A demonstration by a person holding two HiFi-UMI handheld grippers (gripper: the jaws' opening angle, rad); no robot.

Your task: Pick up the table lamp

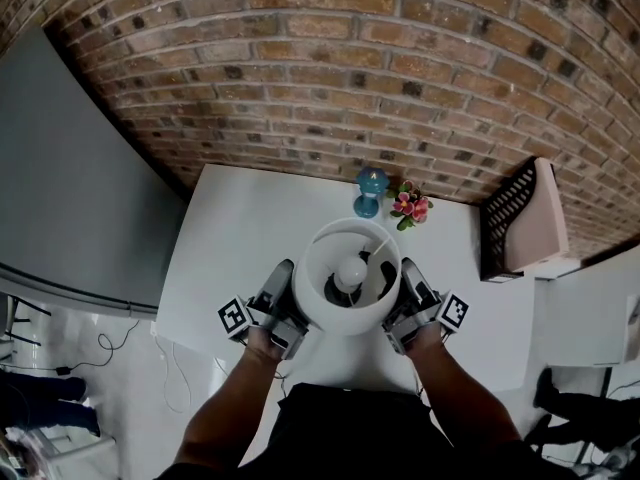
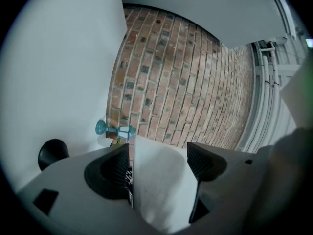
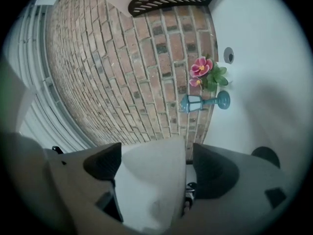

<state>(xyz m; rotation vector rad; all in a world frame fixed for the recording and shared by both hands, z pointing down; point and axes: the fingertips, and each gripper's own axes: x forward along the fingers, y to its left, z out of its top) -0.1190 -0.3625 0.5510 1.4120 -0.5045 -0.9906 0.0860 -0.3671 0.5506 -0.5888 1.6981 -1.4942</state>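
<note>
The table lamp [image 1: 349,268] is seen upright near the table's [image 1: 240,238] front edge, flanked evenly by left tongs [image 2: 159,155] and right tongs [image 3: 156,155], each clamped wide on its shade

My left tool [image 1: 283,286] and right tool [image 1: 410,286] are grey with black ribbed pads [image 2: 117,168], each with a black-and-white marker cube [image 1: 233,317]; my top [image 1: 350,433] looks black, I think.

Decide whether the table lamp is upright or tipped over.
Upright. In the head view the table lamp shows its round shade opening straight up at the camera, with the bulb centred inside.
</note>
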